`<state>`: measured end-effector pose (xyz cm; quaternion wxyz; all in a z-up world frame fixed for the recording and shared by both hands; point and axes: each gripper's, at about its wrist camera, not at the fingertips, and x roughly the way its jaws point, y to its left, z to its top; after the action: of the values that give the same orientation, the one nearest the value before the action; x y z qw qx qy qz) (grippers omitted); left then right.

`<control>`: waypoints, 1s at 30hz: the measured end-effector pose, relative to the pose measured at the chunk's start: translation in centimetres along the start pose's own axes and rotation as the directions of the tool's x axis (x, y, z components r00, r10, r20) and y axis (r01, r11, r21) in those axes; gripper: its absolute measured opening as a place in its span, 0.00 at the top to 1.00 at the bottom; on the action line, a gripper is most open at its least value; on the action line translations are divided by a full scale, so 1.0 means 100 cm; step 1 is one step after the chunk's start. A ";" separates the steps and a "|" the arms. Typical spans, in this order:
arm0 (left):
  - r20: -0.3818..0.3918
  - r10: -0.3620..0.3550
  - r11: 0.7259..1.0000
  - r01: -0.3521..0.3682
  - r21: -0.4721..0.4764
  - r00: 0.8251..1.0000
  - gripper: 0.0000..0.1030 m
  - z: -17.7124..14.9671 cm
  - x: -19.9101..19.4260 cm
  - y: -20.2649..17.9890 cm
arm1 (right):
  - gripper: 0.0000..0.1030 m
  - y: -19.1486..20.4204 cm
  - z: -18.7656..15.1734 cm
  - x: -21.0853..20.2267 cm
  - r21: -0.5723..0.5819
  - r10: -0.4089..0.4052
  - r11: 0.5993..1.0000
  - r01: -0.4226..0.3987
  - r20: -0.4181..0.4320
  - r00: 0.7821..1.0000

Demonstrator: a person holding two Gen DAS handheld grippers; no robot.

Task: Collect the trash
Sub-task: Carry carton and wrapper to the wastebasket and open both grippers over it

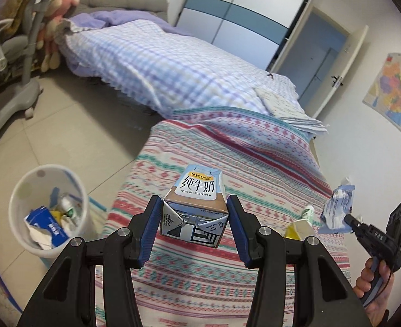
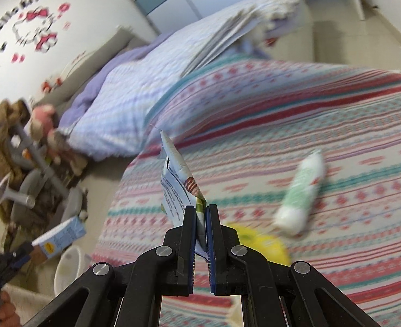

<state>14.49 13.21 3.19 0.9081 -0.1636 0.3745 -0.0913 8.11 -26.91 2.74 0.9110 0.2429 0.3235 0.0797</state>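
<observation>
A blue-and-white milk carton [image 1: 195,204] hangs above the striped bedspread [image 1: 241,150], with my left gripper [image 1: 194,200] shut on its sides. The right wrist view shows the same carton [image 2: 60,234] at the lower left, above the white trash bin [image 2: 68,264]. My right gripper [image 2: 200,208] is shut on a crumpled blue-and-white wrapper [image 2: 177,171]; it appears at the right of the left wrist view too, wrapper [image 1: 336,207] in gripper [image 1: 347,218]. A green-and-white tube [image 2: 301,190] and a yellow piece [image 2: 263,242] lie on the bed.
The trash bin [image 1: 23,190] stands on the tiled floor left of the bed and holds several pieces of rubbish. A grey wheeled chair [image 1: 9,87] stands further left. A plaid quilt [image 1: 159,68] and folded sheets [image 1: 290,109] cover the far bed.
</observation>
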 end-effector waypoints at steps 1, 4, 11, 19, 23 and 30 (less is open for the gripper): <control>0.000 0.003 1.000 -0.003 -0.008 1.000 0.50 0.001 -0.001 0.006 | 0.95 0.008 -0.003 0.004 -0.017 0.009 1.000 -0.010 -0.012 1.000; 0.005 0.012 1.000 -0.012 -0.023 1.000 0.50 0.002 -0.005 0.020 | 0.95 0.031 -0.011 0.013 -0.072 0.036 0.997 -0.038 -0.034 0.999; 0.024 0.023 0.996 -0.021 -0.087 0.999 0.50 0.006 -0.023 0.062 | 0.95 0.063 -0.027 0.026 -0.124 0.094 0.987 -0.103 -0.076 0.993; 0.046 0.055 0.982 -0.046 -0.184 0.997 0.50 0.012 -0.043 0.115 | 0.95 0.095 -0.054 0.057 -0.178 0.123 0.972 -0.152 -0.164 0.979; 0.037 0.095 0.971 -0.084 -0.224 0.995 0.50 0.013 -0.046 0.140 | 0.95 0.116 -0.070 0.076 -0.194 0.135 0.965 -0.174 -0.201 0.970; 0.000 0.142 0.948 -0.136 -0.286 0.990 0.50 0.011 -0.042 0.180 | 0.95 0.152 -0.098 0.110 -0.201 0.169 0.953 -0.228 -0.276 0.946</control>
<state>13.14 31.40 0.08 0.8830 -0.2670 0.3849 0.0295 10.70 -6.50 -2.37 0.8709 0.1551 0.4004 0.2390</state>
